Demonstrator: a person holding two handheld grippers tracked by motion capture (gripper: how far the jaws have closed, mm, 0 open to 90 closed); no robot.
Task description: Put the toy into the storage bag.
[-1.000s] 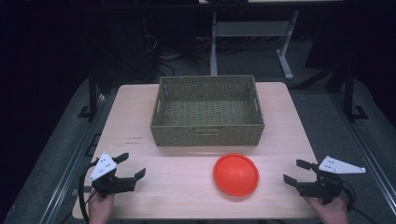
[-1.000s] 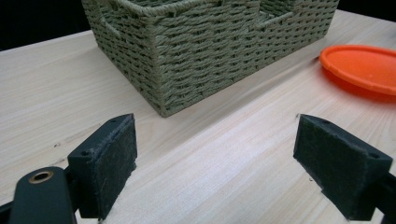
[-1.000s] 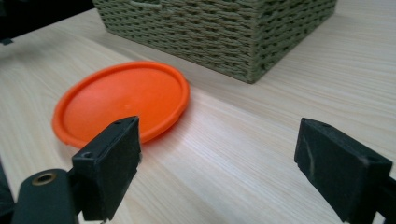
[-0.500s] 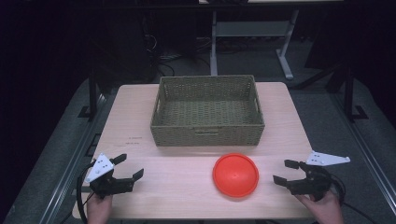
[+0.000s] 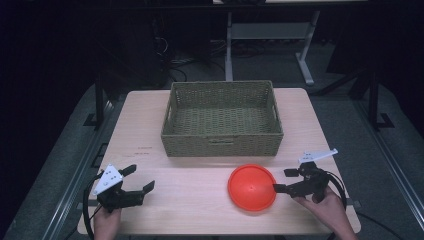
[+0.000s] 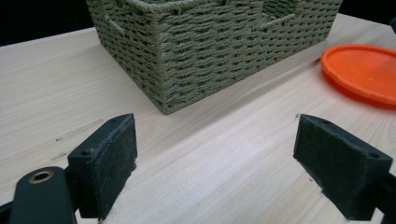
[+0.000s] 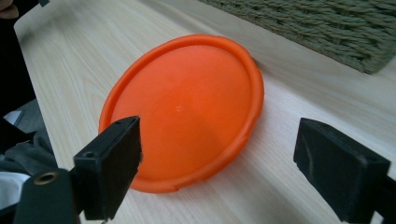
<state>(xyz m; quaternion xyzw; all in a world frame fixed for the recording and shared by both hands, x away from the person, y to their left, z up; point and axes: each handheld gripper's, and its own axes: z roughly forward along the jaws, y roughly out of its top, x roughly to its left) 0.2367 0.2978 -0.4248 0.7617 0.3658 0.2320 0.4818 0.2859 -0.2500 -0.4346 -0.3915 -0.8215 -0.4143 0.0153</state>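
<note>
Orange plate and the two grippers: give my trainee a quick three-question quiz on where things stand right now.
1. True or false: the orange plate lies inside the woven basket.
2. Which gripper is nearest the plate? A) left gripper B) right gripper
3. Fill in: the right gripper's jaws are ____.

Key
1. False. It lies flat on the table, in front of the basket.
2. B. Its jaws point at the plate's right rim; the left gripper is far off, at the table's front left.
3. Open, as are the left gripper's.
</note>
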